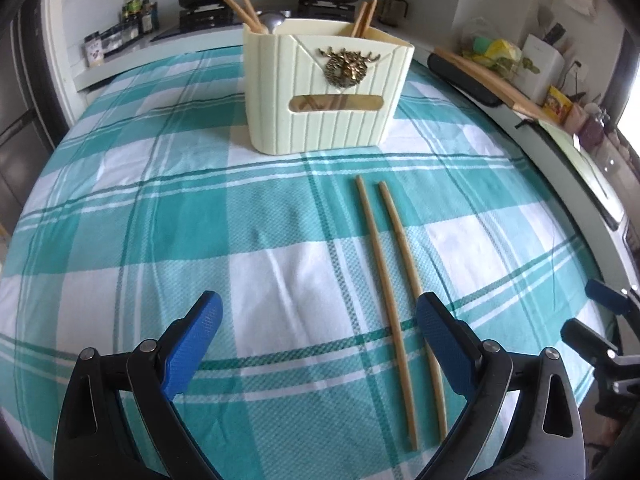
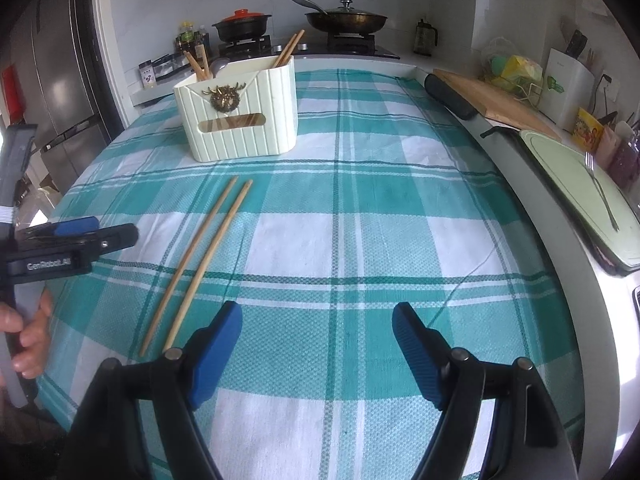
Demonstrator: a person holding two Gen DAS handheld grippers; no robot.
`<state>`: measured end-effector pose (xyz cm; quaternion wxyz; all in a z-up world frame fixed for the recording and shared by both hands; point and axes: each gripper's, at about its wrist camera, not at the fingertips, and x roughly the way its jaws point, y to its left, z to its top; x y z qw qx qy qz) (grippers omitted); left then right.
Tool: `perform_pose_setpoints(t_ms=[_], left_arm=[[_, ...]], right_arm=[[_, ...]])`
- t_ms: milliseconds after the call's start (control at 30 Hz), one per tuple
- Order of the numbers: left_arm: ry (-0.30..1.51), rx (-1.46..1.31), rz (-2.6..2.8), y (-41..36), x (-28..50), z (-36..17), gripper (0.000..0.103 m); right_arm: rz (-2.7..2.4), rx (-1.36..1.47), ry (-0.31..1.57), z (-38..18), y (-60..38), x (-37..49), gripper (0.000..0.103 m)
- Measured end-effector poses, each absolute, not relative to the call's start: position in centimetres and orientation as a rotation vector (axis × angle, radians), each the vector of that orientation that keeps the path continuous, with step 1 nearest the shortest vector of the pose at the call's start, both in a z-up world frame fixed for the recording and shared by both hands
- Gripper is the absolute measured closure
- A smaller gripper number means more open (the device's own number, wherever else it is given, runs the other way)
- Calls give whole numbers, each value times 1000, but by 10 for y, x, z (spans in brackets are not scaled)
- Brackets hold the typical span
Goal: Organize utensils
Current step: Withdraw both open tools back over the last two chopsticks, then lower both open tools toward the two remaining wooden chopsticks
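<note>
Both views ride on hand-held grippers and look forward and steeply down along the fingers onto the checked tablecloth (image 1: 168, 220), close above it. The left wrist view has the cream utensil holder (image 1: 326, 92) at 12 o'clock and the 2 chopsticks (image 1: 386, 280) toward 5 o'clock. The right wrist view sits further right: the holder (image 2: 238, 114) lies at 11 o'clock, the chopsticks (image 2: 200, 260) at 9 o'clock. Both share the cloth, holder, chopsticks and the stove (image 2: 256, 46) behind.

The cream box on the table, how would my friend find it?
Look at the green-and-white checked tablecloth. At its far end, near the stove, stands the cream ribbed box. Only it has a gold deer-head badge on front, and chopsticks and a spoon stick out.
</note>
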<state>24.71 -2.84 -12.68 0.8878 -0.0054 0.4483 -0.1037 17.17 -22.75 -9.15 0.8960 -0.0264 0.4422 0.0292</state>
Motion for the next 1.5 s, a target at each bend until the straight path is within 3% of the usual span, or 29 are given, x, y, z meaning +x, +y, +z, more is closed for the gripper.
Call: perform_pose_setpoints(t_ms=[267,1167,1433,1467,1500], left_arm=[[938,133,-176,-51,260,-150,5],[943,30,-89,-8,245,-169,0],[949,4,-81,6,237,-167,0],[951,3,-81,7,236,-167,1],[952,4,-81,8,235,-166,2]], right_arm=[[56,-66,914,-89,-230,167,24],[77,-55,949,-106,-227,169,24],[212,20,978,-120,-203,214,24],[248,33,978,-121,-195,222,25],[268,39,980,-123,-187,230,33]])
